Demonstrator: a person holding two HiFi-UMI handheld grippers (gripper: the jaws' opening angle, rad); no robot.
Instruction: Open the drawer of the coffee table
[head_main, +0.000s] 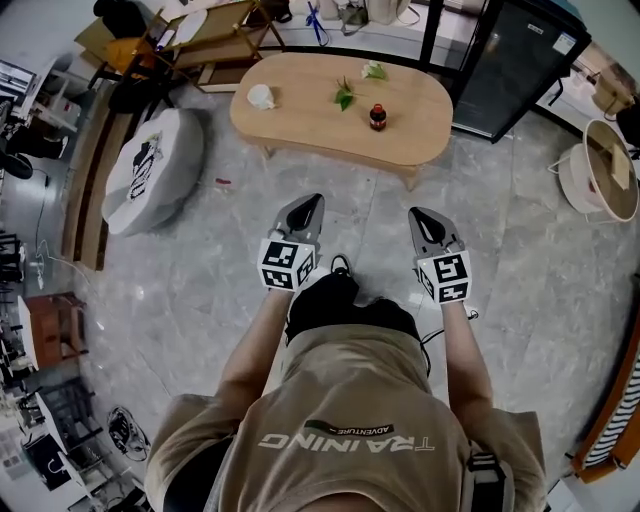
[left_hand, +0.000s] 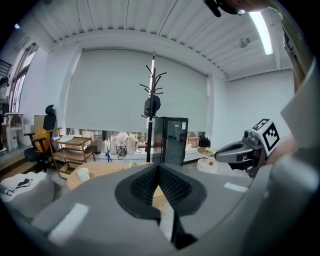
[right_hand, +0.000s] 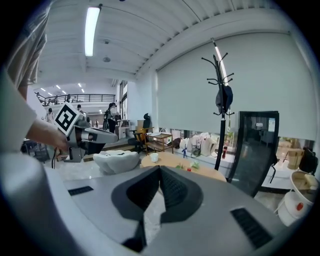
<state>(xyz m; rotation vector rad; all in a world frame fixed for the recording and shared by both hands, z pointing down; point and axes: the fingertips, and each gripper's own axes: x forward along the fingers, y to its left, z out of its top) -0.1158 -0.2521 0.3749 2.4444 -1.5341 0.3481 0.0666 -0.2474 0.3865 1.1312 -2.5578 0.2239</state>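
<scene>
The oval wooden coffee table (head_main: 300, 125) stands ahead of me on the grey floor, and no drawer front shows from here. On its top are a white cup (head_main: 261, 97), green leaves (head_main: 345, 95) and a small red bottle (head_main: 378, 117). My left gripper (head_main: 308, 203) and right gripper (head_main: 417, 214) hang side by side over the floor, short of the table's near edge. Both are shut with nothing between their jaws. In the left gripper view the pads (left_hand: 170, 185) meet in front of the table (left_hand: 97, 172). In the right gripper view the table (right_hand: 210, 173) lies beyond the closed pads (right_hand: 172, 187).
A white beanbag (head_main: 152, 170) lies left of the table. A black glass-door cabinet (head_main: 510, 65) stands at its right end, with a round white basket (head_main: 600, 170) further right. A wooden shelf cart (head_main: 215, 35) and a coat stand (left_hand: 152, 105) are behind the table.
</scene>
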